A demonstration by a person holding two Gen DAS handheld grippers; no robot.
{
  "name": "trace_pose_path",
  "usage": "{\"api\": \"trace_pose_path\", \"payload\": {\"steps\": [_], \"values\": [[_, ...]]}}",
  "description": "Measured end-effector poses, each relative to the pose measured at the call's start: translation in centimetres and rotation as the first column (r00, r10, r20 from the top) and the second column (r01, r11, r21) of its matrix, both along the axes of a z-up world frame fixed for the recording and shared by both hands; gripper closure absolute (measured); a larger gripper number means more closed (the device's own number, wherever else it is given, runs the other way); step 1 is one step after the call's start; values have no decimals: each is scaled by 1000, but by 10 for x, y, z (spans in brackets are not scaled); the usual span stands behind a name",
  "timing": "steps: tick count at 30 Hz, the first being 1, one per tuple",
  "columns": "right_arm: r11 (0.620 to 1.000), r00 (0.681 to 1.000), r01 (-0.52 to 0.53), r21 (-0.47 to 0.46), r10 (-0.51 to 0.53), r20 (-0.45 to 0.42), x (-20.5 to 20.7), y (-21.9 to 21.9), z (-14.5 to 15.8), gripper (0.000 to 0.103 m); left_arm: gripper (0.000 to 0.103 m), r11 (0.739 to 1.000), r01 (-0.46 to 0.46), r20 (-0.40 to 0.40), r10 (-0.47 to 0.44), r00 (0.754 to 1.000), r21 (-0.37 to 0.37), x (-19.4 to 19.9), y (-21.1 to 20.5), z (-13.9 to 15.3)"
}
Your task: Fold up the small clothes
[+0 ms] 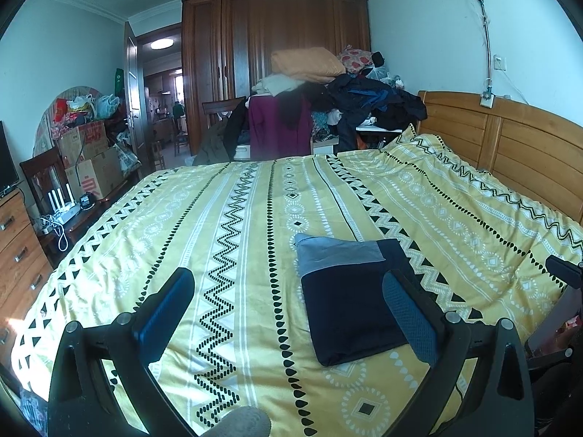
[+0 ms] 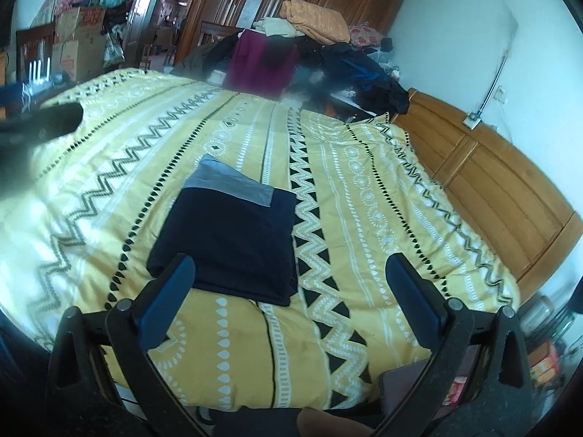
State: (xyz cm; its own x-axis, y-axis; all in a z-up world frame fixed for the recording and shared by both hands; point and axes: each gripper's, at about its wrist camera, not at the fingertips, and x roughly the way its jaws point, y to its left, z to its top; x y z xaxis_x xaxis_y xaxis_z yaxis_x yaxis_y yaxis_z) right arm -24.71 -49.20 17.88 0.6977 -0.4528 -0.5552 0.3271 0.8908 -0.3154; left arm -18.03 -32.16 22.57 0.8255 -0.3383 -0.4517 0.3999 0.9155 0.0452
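Navy folded cloth rectangle, grey-banded

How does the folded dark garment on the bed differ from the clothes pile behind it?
The folded navy garment is one neat flat rectangle with a grey band; the clothes pile is a tall loose heap of many colours. The garment lies on the yellow patterned bedspread; the pile sits beyond the bed's far edge. Neither gripper touches either.

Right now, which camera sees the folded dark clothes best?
The right wrist view: the folded navy garment lies nearly whole and central. In the left wrist view, one gripper finger covers its right edge.
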Motion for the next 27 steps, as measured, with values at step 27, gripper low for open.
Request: {"api": "trace_pose_path", "payload": {"steps": [27], "values": [[936, 991, -106, 335, 71, 117, -7, -30, 6, 0, 0, 995, -16, -135, 29, 990, 96, 22, -4, -38]]}}
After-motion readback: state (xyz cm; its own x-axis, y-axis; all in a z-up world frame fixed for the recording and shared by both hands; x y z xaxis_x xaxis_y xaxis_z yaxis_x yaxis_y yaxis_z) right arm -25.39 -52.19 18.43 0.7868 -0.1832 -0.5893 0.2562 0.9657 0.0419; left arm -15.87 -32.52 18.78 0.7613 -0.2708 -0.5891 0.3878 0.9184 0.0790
